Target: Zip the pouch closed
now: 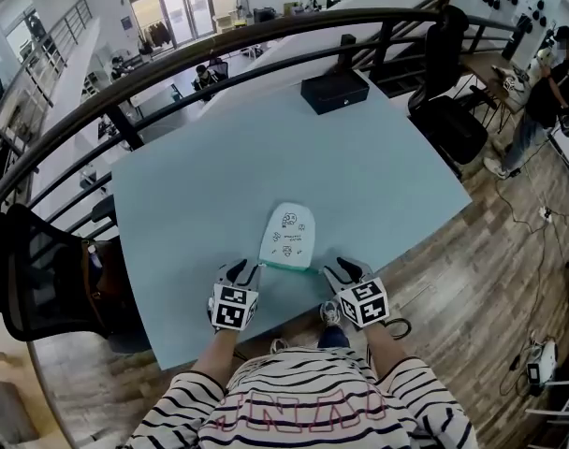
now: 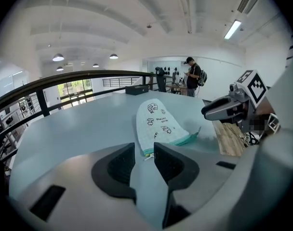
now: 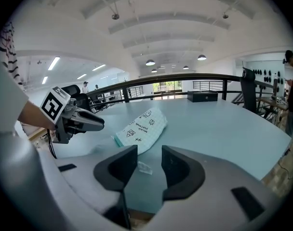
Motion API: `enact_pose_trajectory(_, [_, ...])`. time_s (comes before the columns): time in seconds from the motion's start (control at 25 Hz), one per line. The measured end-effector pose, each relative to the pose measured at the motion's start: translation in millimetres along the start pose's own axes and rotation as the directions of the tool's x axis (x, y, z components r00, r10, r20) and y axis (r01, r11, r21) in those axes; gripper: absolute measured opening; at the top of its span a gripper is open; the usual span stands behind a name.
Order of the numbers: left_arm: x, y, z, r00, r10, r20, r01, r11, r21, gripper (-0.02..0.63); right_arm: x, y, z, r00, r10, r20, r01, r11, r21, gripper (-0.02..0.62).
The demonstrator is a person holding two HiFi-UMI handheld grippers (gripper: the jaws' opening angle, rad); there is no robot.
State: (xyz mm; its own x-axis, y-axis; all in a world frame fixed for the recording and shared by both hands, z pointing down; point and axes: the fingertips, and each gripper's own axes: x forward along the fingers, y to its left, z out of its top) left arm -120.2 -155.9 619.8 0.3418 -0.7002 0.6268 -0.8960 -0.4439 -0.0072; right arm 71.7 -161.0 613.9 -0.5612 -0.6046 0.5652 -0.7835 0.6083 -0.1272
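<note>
A white pouch (image 1: 289,237) with small black drawings lies flat on the pale blue table (image 1: 172,213), its teal zipper edge (image 1: 286,267) toward me. My left gripper (image 1: 240,272) hovers just off the pouch's near left corner, jaws apart with nothing pressed between them. In the left gripper view the pouch (image 2: 161,121) lies beyond the left gripper (image 2: 144,150). My right gripper (image 1: 345,271) hangs off the near right corner, also open. In the right gripper view the pouch (image 3: 141,126) lies ahead left of the right gripper (image 3: 149,153), with a small clear tab (image 3: 144,167) on the table below.
A black box (image 1: 334,90) sits at the table's far edge, by a dark railing (image 1: 266,36). A black chair (image 1: 32,269) stands at the left. A person (image 1: 547,73) stands on the wooden floor at far right. The table's near edge is just under my grippers.
</note>
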Motion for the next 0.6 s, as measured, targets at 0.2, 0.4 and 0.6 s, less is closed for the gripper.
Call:
enact_pose_trajectory(0.2, [-16, -3, 15, 0.998, -0.014, 0.068, 0.013, 1.0, 0.009, 0.104, -13, 8, 15, 0.997, -0.024, 0.068, 0.023, 0.999, 0.026, 0.152])
enact_pose_trajectory(0.4, [-35, -10, 30, 0.99, -0.034, 0.137, 0.03, 0.999, 0.029, 0.104, -31, 14, 35, 0.985, -0.062, 0.162, 0.05, 0.996, 0.079, 0.152])
enact_pose_trajectory(0.6, [-55, -20, 48, 0.975, -0.064, 0.214, 0.056, 0.998, 0.043, 0.104, -50, 22, 51, 0.966, -0.092, 0.24, 0.065, 0.991, 0.118, 0.152])
